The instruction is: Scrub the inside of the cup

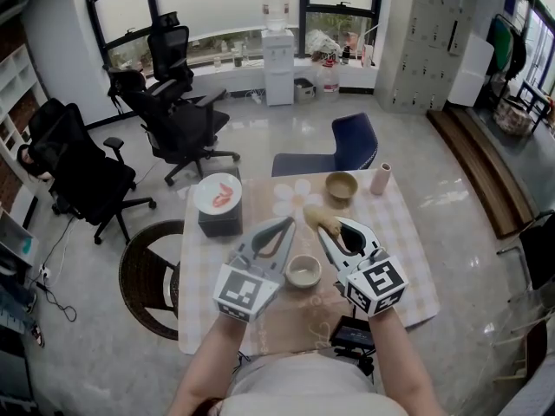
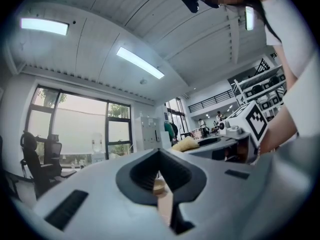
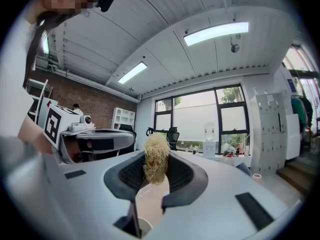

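Observation:
A small pale cup [image 1: 303,271] stands upright on the checkered table [image 1: 408,258], between my two grippers and below their tips. My left gripper [image 1: 285,223] is held above the cup's left side; its jaws meet at the tip with nothing between them [image 2: 159,152]. A bit of the cup [image 2: 159,186] shows through the gap behind the tips. My right gripper [image 1: 327,229] is shut on a yellowish fibrous scrubber [image 1: 320,219], which sticks up from between the pads [image 3: 156,159]. The scrubber is above and behind the cup, clear of it.
On the table's far side stand a tan bowl [image 1: 341,185] and a pink tumbler [image 1: 380,178]. A white plate [image 1: 218,194] with something red lies on a dark box at the left. A blue chair [image 1: 351,146] stands behind the table, a round brown seat [image 1: 149,277] at its left.

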Demonstrator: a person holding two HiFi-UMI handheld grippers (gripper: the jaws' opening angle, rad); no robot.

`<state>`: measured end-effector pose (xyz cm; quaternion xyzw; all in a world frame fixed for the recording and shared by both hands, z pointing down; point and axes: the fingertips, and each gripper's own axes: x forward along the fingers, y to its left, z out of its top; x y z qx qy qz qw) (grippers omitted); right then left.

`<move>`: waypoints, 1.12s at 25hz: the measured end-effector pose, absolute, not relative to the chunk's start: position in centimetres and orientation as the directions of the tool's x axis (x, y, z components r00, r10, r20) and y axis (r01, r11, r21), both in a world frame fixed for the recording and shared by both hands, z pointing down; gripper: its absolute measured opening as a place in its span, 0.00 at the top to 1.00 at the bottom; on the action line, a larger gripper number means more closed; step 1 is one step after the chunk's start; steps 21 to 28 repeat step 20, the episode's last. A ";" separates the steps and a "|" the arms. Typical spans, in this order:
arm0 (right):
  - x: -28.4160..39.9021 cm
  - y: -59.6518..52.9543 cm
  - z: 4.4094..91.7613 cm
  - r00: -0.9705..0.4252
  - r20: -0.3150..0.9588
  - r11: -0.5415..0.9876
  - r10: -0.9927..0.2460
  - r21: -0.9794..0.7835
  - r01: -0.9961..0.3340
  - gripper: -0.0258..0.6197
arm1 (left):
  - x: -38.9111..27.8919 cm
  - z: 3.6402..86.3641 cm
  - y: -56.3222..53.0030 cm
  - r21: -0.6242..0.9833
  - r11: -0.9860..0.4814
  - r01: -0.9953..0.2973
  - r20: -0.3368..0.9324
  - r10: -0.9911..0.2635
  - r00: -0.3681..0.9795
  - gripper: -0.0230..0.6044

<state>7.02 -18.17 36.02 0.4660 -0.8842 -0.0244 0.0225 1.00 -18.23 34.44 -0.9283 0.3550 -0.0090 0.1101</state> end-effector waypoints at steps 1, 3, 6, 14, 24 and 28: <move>6.9 -18.1 35.9 -0.564 0.013 0.564 -0.825 0.071 -0.823 0.82 | 1.0 34.4 -18.2 -0.212 -0.723 -0.657 -0.063 -0.661 0.748 0.94; 6.7 -18.0 35.6 -0.563 0.007 0.562 -0.826 0.078 -0.823 0.82 | 1.0 34.2 -18.1 -0.211 -0.725 -0.656 -0.066 -0.659 0.749 0.94; 6.5 -17.8 35.3 -0.563 -0.002 0.561 -0.826 0.078 -0.824 0.82 | 0.9 34.0 -17.9 -0.212 -0.727 -0.654 -0.066 -0.656 0.751 0.94; 6.5 -17.7 35.0 -0.556 0.000 0.554 -0.831 0.090 -0.828 0.82 | 0.5 33.1 -18.0 -0.174 -0.717 -0.675 -0.065 -0.676 0.734 0.94; 6.2 -17.8 34.7 -0.558 -0.008 0.555 -0.830 0.092 -0.827 0.82 | 0.5 33.8 -18.2 -0.190 -0.721 -0.666 -0.066 -0.668 0.742 0.94; 6.2 -17.8 34.7 -0.558 -0.008 0.555 -0.830 0.092 -0.827 0.82 | 0.5 33.8 -18.2 -0.190 -0.721 -0.666 -0.066 -0.668 0.742 0.94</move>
